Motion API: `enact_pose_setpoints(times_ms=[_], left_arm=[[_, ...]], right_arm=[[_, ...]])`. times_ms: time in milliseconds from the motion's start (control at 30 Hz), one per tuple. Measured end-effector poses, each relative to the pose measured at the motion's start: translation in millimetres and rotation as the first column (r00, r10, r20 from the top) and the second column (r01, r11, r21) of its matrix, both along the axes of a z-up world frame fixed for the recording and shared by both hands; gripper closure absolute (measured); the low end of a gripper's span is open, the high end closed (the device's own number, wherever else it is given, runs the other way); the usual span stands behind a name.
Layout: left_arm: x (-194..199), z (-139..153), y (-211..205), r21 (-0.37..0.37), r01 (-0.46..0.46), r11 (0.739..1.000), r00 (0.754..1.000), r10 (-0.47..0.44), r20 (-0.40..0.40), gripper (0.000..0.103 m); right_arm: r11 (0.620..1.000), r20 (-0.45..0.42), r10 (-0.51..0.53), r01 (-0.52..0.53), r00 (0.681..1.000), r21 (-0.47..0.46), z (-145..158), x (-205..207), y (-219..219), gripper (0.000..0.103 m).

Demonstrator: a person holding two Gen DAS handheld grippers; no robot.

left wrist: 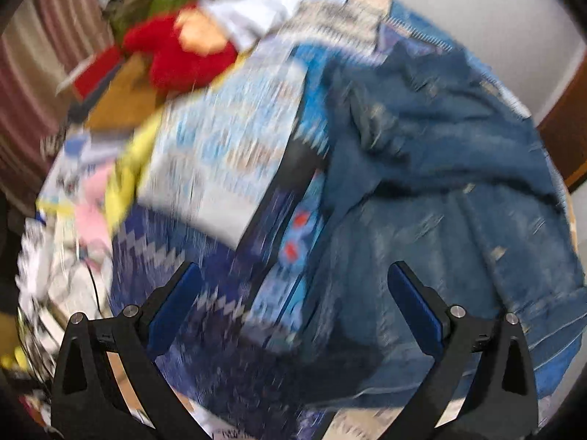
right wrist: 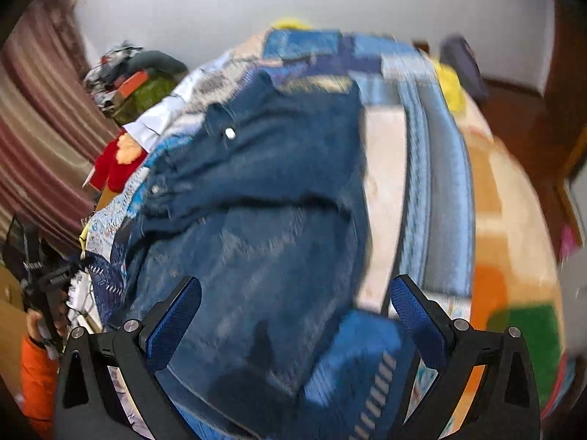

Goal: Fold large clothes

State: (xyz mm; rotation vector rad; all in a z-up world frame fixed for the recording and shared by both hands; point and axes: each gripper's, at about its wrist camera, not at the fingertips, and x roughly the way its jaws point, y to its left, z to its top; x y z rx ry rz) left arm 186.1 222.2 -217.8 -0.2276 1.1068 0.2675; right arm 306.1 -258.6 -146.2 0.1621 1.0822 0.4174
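Observation:
A blue denim jacket (left wrist: 440, 190) lies rumpled on a patterned blue bedspread (left wrist: 220, 146), at the right of the left wrist view. In the right wrist view the denim jacket (right wrist: 264, 198) fills the middle, with a metal button near its collar. My left gripper (left wrist: 293, 275) is open and empty, above the bedspread just left of the jacket. My right gripper (right wrist: 295, 289) is open and empty, above the jacket's lower part. Both views are blurred by motion.
A red and green clothes pile (left wrist: 176, 36) sits at the far left of the bed; it also shows in the right wrist view (right wrist: 128, 110). Striped curtains (right wrist: 44, 128) hang left. An orange and green blanket (right wrist: 513, 256) covers the bed's right side. My left gripper's handle (right wrist: 47, 286) shows far left.

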Motion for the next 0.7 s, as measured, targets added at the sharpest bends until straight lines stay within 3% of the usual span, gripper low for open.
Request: enact_pose_setpoints(times_ms=[133, 300, 433, 500, 567, 633, 700], left_arm=[[-20, -41, 4, -0.064, -0.029, 0.997, 0.996, 0.023, -0.086, 0.000], [-33, -68, -8, -0.174, -0.021, 0.985, 0.993, 0.001, -0.115, 0.001], [-32, -79, -24, -0.251, 0.011, 0.968, 0.990, -0.045, -0.131, 0.020], [-31, -81, -37, -0.247, 0.036, 0.968, 0.989, -0.070, -0.130, 0.031], [-30, -80, -46, -0.245, 0.057, 0.968, 0.988, -0.090, -0.127, 0.046], [-29, -77, -55, -0.213, 0.071, 0.974, 0.988, -0.099, -0.121, 0.051], [-29, -71, -62, -0.183, 0.087, 0.979, 0.988, -0.109, -0.110, 0.064]], right_arm=[[0.998, -0.104, -0.023, 0.028, 0.994, 0.050, -28, -14, -15, 0.000], [0.998, -0.134, 0.004, 0.004, 0.991, 0.058, -42, -32, -14, 0.002], [0.998, -0.094, 0.046, -0.042, 0.995, 0.045, -39, -42, -4, 0.014], [0.996, -0.083, 0.069, -0.063, 0.994, 0.063, -37, -44, 2, 0.021], [0.992, -0.079, 0.098, -0.091, 0.992, 0.084, -36, -46, 9, 0.036], [0.990, -0.069, 0.125, -0.119, 0.990, 0.080, -36, -48, 17, 0.044], [0.990, -0.052, 0.132, -0.129, 0.990, 0.062, -35, -50, 22, 0.058]])
